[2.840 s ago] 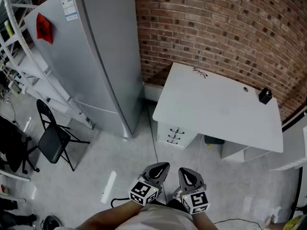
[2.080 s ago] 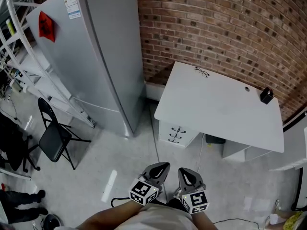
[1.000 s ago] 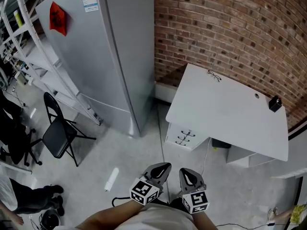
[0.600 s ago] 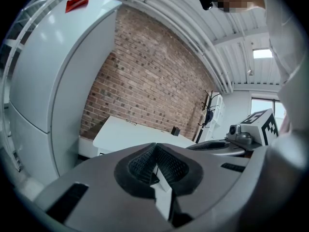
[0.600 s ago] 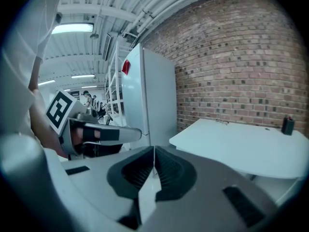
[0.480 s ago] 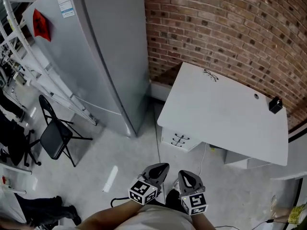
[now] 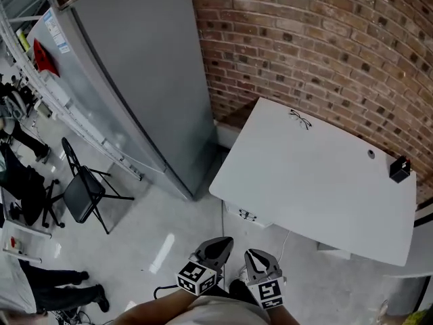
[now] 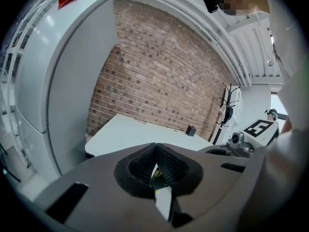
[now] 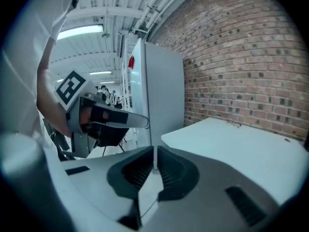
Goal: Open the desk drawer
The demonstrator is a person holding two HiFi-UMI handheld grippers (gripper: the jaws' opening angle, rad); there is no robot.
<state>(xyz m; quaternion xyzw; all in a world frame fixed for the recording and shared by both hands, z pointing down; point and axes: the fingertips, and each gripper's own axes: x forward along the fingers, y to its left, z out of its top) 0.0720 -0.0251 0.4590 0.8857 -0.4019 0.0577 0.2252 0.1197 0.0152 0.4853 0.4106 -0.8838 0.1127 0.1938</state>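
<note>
white desk (image 7: 318, 181) lengthwise along wall (image 7: 304, 39), drawers (image 7: 247, 214) facing viewer

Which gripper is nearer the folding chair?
Left. In the head view the left gripper lies right of the chair, well apart; the right gripper lies farther right, nearer the desk.

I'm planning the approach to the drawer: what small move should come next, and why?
Probably carry the right gripper forward and down toward the drawer front, which peeks out from under the desk. Both it and the left gripper hang shut, well short of the drawer.
</note>
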